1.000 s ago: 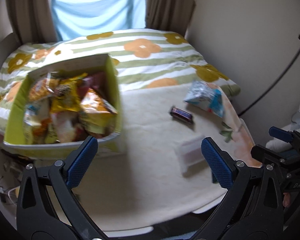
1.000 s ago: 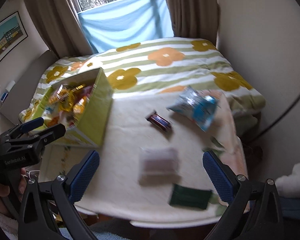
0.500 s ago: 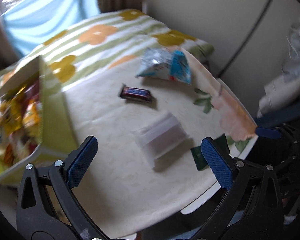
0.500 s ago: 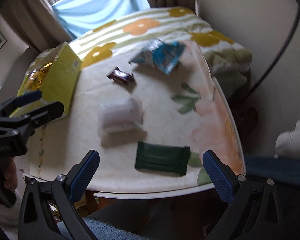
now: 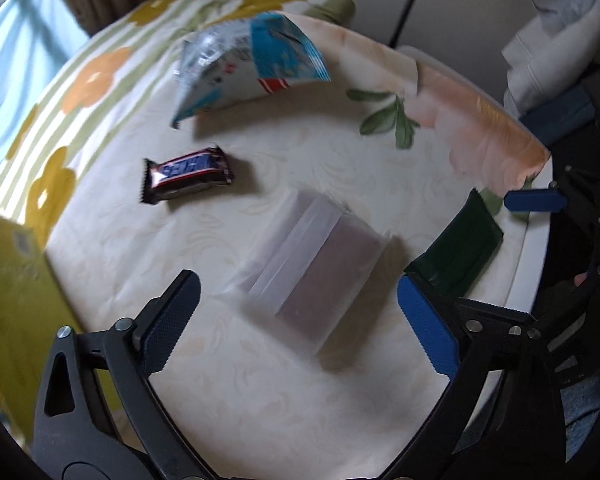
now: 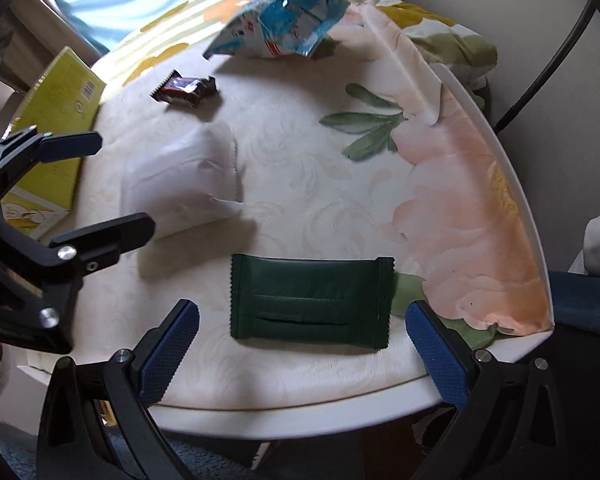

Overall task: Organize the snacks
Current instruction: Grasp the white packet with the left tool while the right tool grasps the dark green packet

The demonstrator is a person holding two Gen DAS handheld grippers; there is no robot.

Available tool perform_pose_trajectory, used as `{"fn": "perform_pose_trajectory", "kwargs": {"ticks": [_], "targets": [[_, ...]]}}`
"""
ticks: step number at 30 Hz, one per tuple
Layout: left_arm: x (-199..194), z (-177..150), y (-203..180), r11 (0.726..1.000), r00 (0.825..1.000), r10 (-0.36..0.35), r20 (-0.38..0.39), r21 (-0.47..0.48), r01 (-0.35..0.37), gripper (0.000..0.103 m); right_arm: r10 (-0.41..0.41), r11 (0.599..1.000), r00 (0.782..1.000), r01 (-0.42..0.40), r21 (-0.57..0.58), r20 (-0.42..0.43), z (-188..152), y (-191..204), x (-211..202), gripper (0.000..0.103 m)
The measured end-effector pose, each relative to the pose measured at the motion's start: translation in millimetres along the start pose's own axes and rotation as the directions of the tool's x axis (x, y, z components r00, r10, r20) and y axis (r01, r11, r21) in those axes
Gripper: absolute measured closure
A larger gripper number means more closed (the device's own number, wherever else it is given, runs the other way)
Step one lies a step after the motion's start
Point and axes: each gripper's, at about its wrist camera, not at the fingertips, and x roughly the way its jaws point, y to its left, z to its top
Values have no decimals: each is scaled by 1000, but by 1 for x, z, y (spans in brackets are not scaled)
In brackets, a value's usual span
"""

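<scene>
My left gripper (image 5: 300, 312) hangs with its jaws wide apart over the frosted pouch (image 5: 316, 268), which lies flat on the table (image 6: 340, 412) between the two blue pads without touching either. My right gripper (image 6: 300, 352) is spread just as wide above the green pack (image 6: 310, 300), which lies flat near the table's front edge, beside the pouch. I hold nothing in either tool. Farther off I see the chocolate bar (image 5: 188, 178) lying alone, and beyond it the blue bag (image 5: 244, 60) at the far side of the cloth (image 6: 460, 200). The yellow box (image 6: 56, 120) stands at the left edge, well apart from the green pack.
</scene>
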Motion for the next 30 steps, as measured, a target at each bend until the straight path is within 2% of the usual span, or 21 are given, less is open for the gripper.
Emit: {"fn": "perform_pose_trajectory", "kwargs": {"ticks": [3, 5, 7, 11, 15, 22, 25, 29, 30], "targets": [[15, 3, -2, 999, 1000, -7, -22, 41, 8, 10, -23, 1000, 1000, 23, 4, -7, 0, 1, 8, 0], [25, 4, -3, 998, 999, -20, -42, 64, 22, 17, -40, 999, 999, 40, 2, -11, 0, 2, 14, 0], [33, 4, -4, 996, 998, -20, -56, 81, 24, 18, -49, 999, 999, 49, -8, -16, 1, 3, 20, 0], [38, 4, -5, 994, 998, -25, -57, 102, 31, 23, -86, 996, 996, 86, -30, -14, 2, 6, 29, 0], [41, 1, -7, 991, 999, -24, -47, 129, 30, 25, -90, 996, 996, 90, -15, -4, -1, 4, 29, 0], [40, 2, -4, 991, 998, -43, -47, 124, 49, 31, -129, 991, 992, 129, -47, 10, -7, 11, 31, 2], [38, 1, -3, 992, 998, -42, -40, 116, 46, 32, -133, 990, 991, 134, -36, 30, -11, 14, 30, 10], [36, -1, 2, 995, 997, -57, -42, 77, 61, 33, -131, 990, 989, 134, -45, 66, -13, 19, 24, 33], [35, -2, 3, 996, 997, -60, -41, 69, 63, 33, -127, 990, 989, 131, -49, 73, -15, 20, 21, 35]]}}
